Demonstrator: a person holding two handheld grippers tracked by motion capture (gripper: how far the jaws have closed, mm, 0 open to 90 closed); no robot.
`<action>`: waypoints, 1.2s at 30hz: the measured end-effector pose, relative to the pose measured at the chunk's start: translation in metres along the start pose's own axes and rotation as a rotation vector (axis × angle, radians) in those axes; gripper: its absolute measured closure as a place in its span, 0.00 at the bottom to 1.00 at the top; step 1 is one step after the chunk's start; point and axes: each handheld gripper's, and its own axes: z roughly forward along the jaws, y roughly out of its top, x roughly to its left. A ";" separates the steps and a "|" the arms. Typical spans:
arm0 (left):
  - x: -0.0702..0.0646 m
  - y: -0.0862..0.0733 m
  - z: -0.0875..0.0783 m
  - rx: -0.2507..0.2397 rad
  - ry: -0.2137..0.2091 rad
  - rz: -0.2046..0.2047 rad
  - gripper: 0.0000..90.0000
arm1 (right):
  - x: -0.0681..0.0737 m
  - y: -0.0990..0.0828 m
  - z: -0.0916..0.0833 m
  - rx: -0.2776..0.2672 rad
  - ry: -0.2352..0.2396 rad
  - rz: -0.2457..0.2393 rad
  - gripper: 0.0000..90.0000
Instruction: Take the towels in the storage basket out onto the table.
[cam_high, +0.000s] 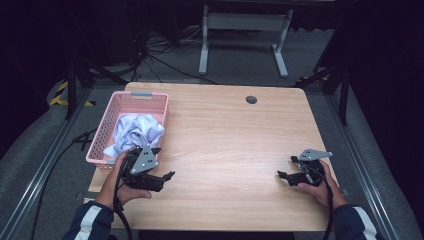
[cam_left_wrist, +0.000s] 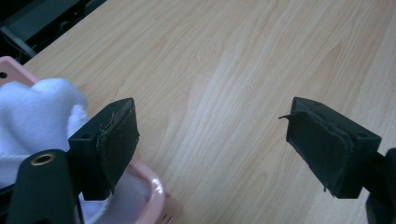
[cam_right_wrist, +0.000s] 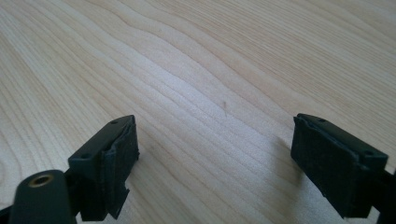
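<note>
At 9 o'clock on the bench (cam_high: 235, 135) sits the pink basket (cam_high: 113, 115), hugging the left edge, white cloth (cam_high: 136, 131) crumpled inside and spilling over the near rim. My left fingers (cam_high: 169, 175) are spread wide, holding nothing, parked just beside the basket's near right corner, at about 7 o'clock on the bench, pointing toward 3 o'clock. Left gripper view: pink rim (cam_left_wrist: 154, 191) and cloth (cam_left_wrist: 42, 107) sit behind the left pad (cam_left_wrist: 116, 144), bare wood between the pads. My right fingers (cam_high: 283, 175) are at 4 o'clock, wide apart too, empty, pointing toward 9 o'clock, well apart from basket and cloth. Right gripper view: pads (cam_right_wrist: 116, 163) low over plain wood grain, can't tell if they touch it. Dark round hole (cam_high: 251, 99) in the bench at 1 o'clock, near the far edge.
</note>
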 end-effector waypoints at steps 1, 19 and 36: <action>0.005 -0.001 -0.005 -0.009 0.016 -0.009 0.19 | 0.000 0.000 0.000 0.000 0.000 0.000 0.17; 0.041 -0.011 -0.025 -0.031 0.149 -0.087 0.18 | 0.000 0.000 0.000 0.000 0.000 0.000 0.17; 0.100 -0.023 -0.005 0.031 0.191 -0.258 0.18 | 0.000 0.000 0.000 0.000 0.000 0.000 0.17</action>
